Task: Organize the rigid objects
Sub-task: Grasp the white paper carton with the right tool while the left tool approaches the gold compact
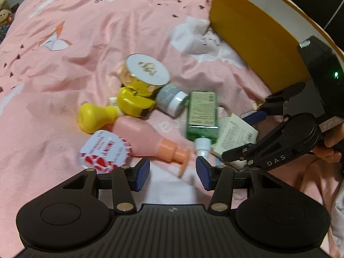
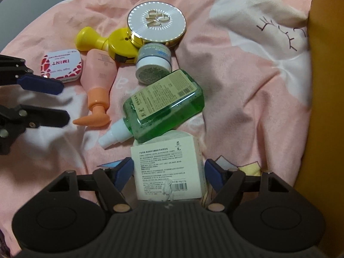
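**On the pink bedspread: small carton framed by the right tool, not yet pinched**

On the pink bedspread (image 2: 247, 81) a loose heap of toiletries is laid out beside a yellow box (image 1: 247, 49), which is judged to be where the things are meant to go. The right tool (image 2: 169, 174) is pointed steeply down with its jaws spread to either side of a small white carton (image 2: 169, 167); gaps are seen between the blue pads and the carton's sides, so nothing is pinched yet. The carton is probably taken first because it lies nearest and stands free enough for its flat sides to be reached.

The left tool (image 1: 173, 172) is held spread and empty, just short of the orange pump of the pink bottle (image 1: 142, 137) and the white nozzle of the green bottle (image 1: 202, 114). It is judged to be lined up for a pick of its own.

From the left wrist view the box's open top and white inner wall are shown, along with the right tool from outside and a hand (image 1: 331, 148) behind it; the carton is largely hidden there. From the right wrist view the carton's printed face is shown, and the mint tin (image 2: 62, 65), grey jar (image 2: 153, 62), gold compact (image 2: 157, 24) and yellow toy (image 2: 107, 40) are seen more sharply, while the box is cut down to a yellow edge.
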{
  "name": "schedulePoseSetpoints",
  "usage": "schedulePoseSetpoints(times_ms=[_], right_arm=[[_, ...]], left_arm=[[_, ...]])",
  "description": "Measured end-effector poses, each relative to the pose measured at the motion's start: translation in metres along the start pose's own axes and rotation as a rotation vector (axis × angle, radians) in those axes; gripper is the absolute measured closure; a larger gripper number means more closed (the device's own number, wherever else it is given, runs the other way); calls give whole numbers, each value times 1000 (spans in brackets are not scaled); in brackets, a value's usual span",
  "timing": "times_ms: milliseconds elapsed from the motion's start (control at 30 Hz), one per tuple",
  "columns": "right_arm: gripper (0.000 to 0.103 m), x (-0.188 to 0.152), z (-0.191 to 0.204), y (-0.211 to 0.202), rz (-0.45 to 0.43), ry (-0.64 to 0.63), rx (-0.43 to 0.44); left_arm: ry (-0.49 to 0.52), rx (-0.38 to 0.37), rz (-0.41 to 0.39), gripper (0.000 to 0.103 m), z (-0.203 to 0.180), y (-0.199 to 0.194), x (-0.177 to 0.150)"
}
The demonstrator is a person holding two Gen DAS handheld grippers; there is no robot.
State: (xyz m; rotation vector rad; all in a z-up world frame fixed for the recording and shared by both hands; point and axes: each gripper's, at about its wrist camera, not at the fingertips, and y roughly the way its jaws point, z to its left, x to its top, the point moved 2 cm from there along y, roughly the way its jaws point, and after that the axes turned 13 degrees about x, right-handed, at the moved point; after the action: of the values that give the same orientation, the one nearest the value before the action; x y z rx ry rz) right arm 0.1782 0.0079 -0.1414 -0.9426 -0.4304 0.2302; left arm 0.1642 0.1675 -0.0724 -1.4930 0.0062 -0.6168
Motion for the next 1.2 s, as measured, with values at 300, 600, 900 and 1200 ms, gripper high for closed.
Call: schedulePoseSetpoints(times_ms=[300,600,900,1200], right_arm=[[68,-3,8,-27,-16,-15,21],[75,-4,16,-39,-39,4,150],[76,2,19,-22,-25,8,135],[76,17,33,-76,-80,-95,84]], left_arm=[[17,-96,77,66,-41,15,-10],[-33,-76,136,79,-54,51,-17],[-54,-81,133,81,-50,53,-24],[-95,-42,9,75,-22,16,2]])
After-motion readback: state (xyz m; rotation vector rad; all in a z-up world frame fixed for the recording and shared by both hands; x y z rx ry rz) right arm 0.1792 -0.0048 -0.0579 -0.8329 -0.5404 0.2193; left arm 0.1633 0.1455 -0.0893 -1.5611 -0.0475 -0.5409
